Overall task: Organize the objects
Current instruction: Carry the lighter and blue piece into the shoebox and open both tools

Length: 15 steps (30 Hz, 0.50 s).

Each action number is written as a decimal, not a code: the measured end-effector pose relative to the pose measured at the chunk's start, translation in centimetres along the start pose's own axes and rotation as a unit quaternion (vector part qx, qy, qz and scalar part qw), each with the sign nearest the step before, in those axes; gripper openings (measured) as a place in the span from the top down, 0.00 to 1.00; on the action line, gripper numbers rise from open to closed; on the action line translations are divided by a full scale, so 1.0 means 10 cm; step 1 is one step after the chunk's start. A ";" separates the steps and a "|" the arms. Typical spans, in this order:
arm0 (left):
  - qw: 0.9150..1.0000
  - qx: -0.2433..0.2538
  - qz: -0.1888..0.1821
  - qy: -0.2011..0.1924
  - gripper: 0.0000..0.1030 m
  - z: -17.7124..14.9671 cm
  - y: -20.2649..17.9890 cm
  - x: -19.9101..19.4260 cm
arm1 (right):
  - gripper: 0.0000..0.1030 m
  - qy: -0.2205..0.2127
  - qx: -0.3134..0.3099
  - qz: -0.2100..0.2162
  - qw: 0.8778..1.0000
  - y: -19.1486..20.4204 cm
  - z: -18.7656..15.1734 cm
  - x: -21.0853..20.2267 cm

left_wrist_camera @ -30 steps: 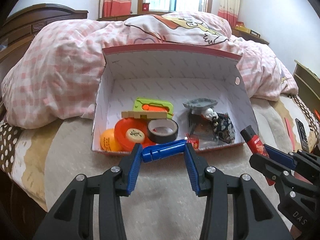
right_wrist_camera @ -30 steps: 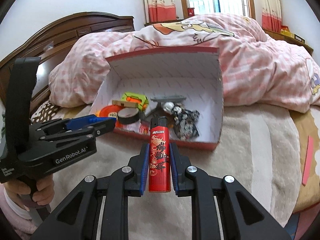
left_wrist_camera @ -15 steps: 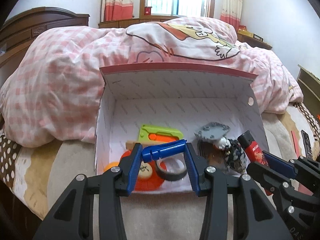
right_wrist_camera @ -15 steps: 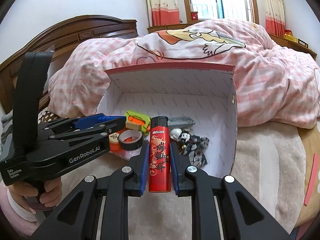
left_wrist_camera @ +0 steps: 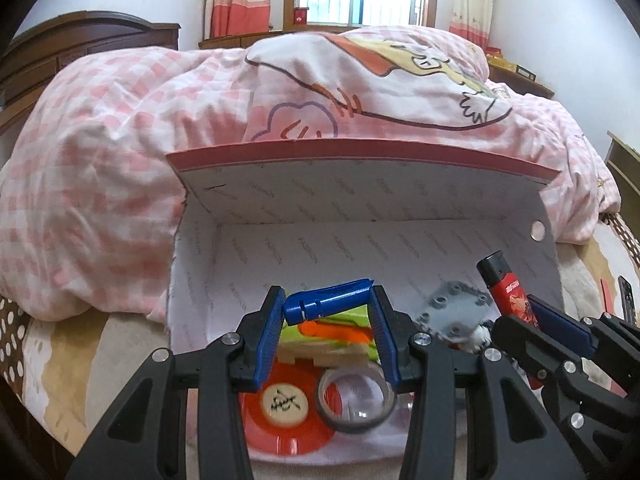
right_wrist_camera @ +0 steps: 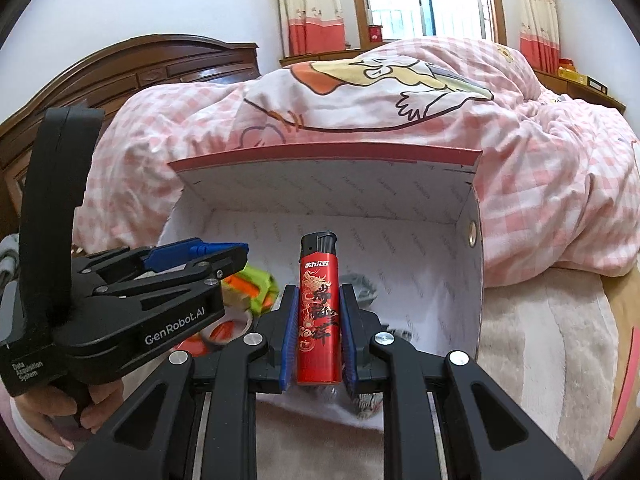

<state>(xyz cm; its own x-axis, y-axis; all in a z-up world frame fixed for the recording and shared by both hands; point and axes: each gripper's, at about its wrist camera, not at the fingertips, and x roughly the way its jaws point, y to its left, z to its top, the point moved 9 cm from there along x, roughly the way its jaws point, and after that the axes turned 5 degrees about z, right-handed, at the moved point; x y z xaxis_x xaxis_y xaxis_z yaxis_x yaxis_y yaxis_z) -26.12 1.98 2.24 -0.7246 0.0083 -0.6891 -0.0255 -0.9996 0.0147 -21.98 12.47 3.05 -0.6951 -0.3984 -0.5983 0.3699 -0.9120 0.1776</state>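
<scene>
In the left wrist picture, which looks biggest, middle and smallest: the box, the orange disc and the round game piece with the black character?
1. Box: by far the largest.
2. Orange disc: middle, though the left hand-held gripper hides part of it.
3. Round game piece: smallest, lying on the disc.

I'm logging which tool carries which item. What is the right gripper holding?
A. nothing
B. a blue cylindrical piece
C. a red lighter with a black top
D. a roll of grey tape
C: in the right wrist view the right gripper is closed on the red lighter, which stands upright between its blue pads, over the open box; the blue piece is in the left gripper.
</scene>
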 end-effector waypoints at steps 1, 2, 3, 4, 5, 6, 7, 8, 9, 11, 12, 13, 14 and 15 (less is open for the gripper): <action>1.000 -0.001 -0.001 0.006 0.58 0.00 0.00 0.04 | 0.79 0.000 0.004 0.002 1.000 -0.02 0.01 0.03; 1.000 -0.002 -0.003 0.016 0.57 -0.02 0.00 0.08 | 0.77 -0.002 0.008 0.001 1.000 -0.03 0.02 0.05; 1.000 -0.005 -0.004 0.022 0.53 -0.03 0.00 0.11 | 0.70 -0.004 0.010 0.000 1.000 -0.04 0.03 0.06; 1.000 -0.008 -0.003 0.026 0.47 -0.04 0.00 0.13 | 0.60 -0.008 0.012 -0.002 1.000 -0.06 0.04 0.07; 1.000 -0.010 -0.003 0.026 0.45 -0.04 0.01 0.13 | 0.55 -0.010 0.013 -0.006 1.000 -0.07 0.05 0.06; 1.000 -0.010 0.000 0.024 0.44 -0.05 0.01 0.12 | 0.50 -0.011 0.014 -0.008 1.000 -0.07 0.05 0.06; 1.000 -0.007 0.002 0.022 0.44 -0.06 0.00 0.11 | 0.50 -0.012 0.013 -0.010 1.000 -0.08 0.04 0.05; 1.000 -0.005 0.004 0.021 0.44 -0.06 0.00 0.10 | 0.50 -0.011 0.011 -0.010 1.000 -0.07 0.04 0.04; 1.000 -0.003 0.006 0.020 0.44 -0.07 0.00 0.08 | 0.50 -0.011 0.010 -0.010 1.000 -0.06 0.03 0.03; 1.000 0.000 0.007 0.021 0.44 -0.09 -0.01 0.05 | 0.50 -0.010 0.006 -0.014 1.000 -0.05 0.01 0.01; 1.000 0.001 0.008 0.022 0.44 -0.10 -0.02 0.02 | 0.50 -0.008 0.005 -0.016 1.000 -0.05 0.01 0.01; 1.000 0.003 0.009 0.022 0.44 -0.11 -0.02 0.00 | 0.50 -0.007 0.005 -0.016 1.000 -0.04 -0.01 0.00; 1.000 0.004 0.010 0.021 0.44 -0.12 -0.02 -0.02 | 0.50 -0.004 0.006 -0.015 1.000 -0.03 -0.02 0.00; 1.000 0.005 0.013 0.019 0.44 -0.13 -0.02 -0.05 | 0.50 -0.003 0.008 -0.015 1.000 -0.03 -0.04 0.00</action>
<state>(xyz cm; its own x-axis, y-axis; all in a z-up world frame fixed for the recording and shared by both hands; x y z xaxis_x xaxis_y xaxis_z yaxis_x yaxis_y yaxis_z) -24.90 2.13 1.68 -0.6986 -0.0197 -0.7153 -0.0139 -0.9991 0.0411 -21.84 12.79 2.74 -0.7087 -0.3722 -0.5994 0.3400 -0.9245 0.1722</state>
